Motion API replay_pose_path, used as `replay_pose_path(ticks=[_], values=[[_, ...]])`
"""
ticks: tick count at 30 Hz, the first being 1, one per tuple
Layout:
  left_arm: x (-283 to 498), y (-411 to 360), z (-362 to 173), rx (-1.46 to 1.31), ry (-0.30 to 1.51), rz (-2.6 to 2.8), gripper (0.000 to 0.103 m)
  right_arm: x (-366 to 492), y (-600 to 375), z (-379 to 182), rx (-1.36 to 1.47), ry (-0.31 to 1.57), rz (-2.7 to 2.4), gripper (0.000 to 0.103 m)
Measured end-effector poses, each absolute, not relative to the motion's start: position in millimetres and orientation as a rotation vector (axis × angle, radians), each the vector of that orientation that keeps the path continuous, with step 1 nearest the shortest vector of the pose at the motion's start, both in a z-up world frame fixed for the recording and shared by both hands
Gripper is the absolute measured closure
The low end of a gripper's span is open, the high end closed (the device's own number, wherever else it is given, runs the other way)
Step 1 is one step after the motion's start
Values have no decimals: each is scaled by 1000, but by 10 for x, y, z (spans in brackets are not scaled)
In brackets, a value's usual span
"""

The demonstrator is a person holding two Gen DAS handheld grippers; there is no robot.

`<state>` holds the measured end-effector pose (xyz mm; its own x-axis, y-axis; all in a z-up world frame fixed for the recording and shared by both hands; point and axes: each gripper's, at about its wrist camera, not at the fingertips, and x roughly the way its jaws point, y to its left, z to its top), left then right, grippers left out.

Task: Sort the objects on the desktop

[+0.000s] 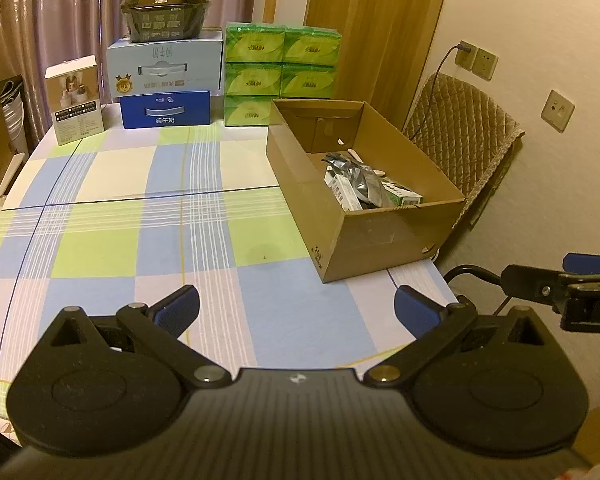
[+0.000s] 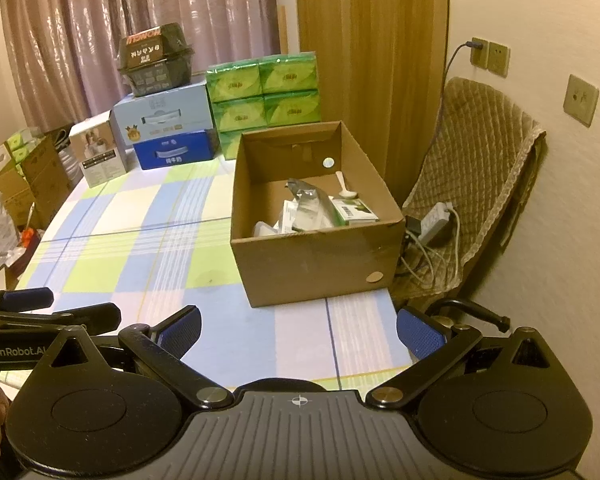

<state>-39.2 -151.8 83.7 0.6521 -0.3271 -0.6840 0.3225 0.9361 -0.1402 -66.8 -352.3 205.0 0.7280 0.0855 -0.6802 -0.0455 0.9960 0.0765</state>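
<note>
Both claws were spread wide and grasped nothing: the left claw (image 1: 298,312) and the right claw (image 2: 298,332) hung low over the tabletop (image 1: 204,240). The cardboard box (image 2: 316,256) lay ahead, slightly right, nearer the right claw. Inside it were a foil pouch (image 2: 308,196), small cartons and a white spoon (image 2: 345,186) (no loose objects remained on the checked cloth).

Left tongs (image 1: 298,310) wide open, blue pads spread, nothing between them, held level and pointing forward. Right tongs (image 2: 299,330) also wide open and empty, same forward pose. Both side by side, close together; each shows at the edge of the other's view.
</note>
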Motion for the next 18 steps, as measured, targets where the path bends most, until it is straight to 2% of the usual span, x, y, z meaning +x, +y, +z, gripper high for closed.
replay_pose_path(ticks=[18], values=[[-479,-1478,875,-16,768,-380,1,-761,-3472,2097,63,739,77,2]])
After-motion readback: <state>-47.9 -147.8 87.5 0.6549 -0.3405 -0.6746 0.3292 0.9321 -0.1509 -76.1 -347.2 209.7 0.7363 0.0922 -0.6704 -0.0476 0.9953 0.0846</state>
